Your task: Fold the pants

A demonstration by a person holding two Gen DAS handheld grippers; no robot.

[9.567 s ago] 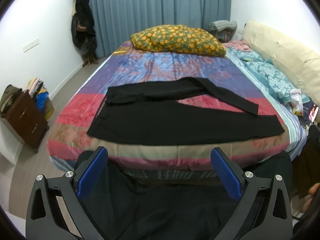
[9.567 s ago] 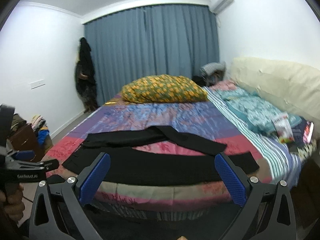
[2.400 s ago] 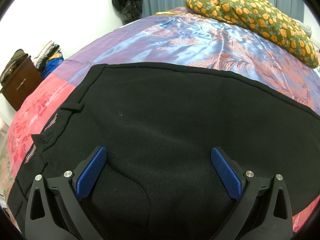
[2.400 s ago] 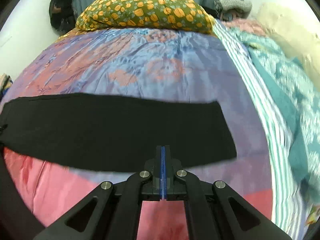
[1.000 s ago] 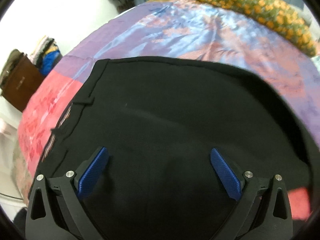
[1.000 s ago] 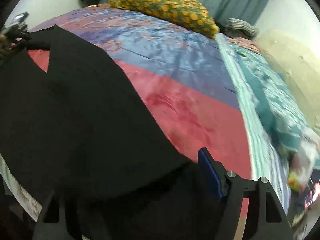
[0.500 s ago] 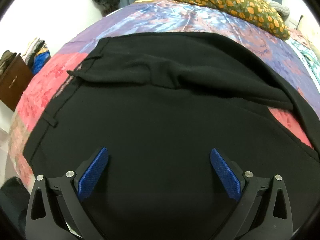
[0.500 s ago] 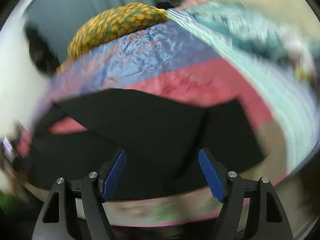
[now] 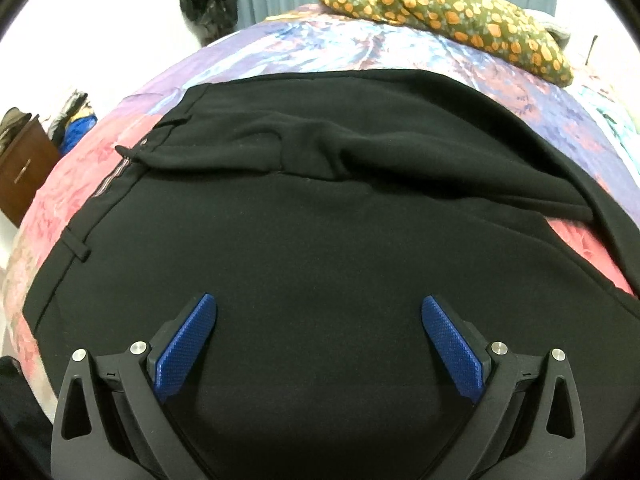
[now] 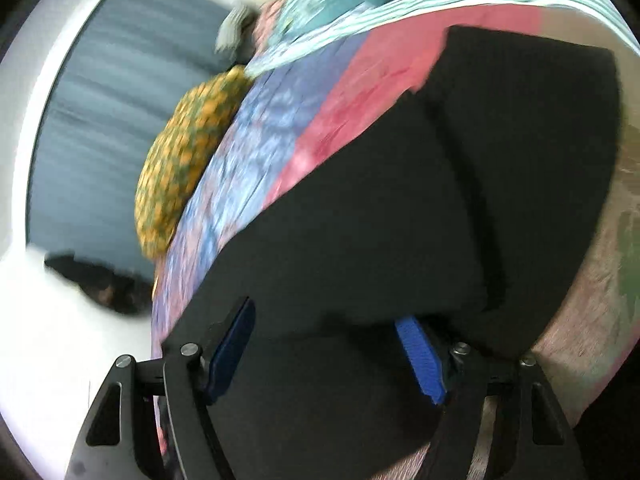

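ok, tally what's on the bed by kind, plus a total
Black pants: 1
Orange-spotted pillow: 1
Patchwork bedspread: 1
Teal patterned blanket: 1
Grey folded cloth near the pillow: 1
Total: 5

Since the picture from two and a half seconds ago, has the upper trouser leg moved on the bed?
Yes. The upper trouser leg has come toward the near edge, away from the yellow pillow, leaving more quilt bare.

Both wrist cameras hang close above the bed [image 9: 312, 48], angled down toward its head; the right one is rolled sideways. Both take in the pants [image 9: 320, 220] and pillow [image 9: 444, 8].
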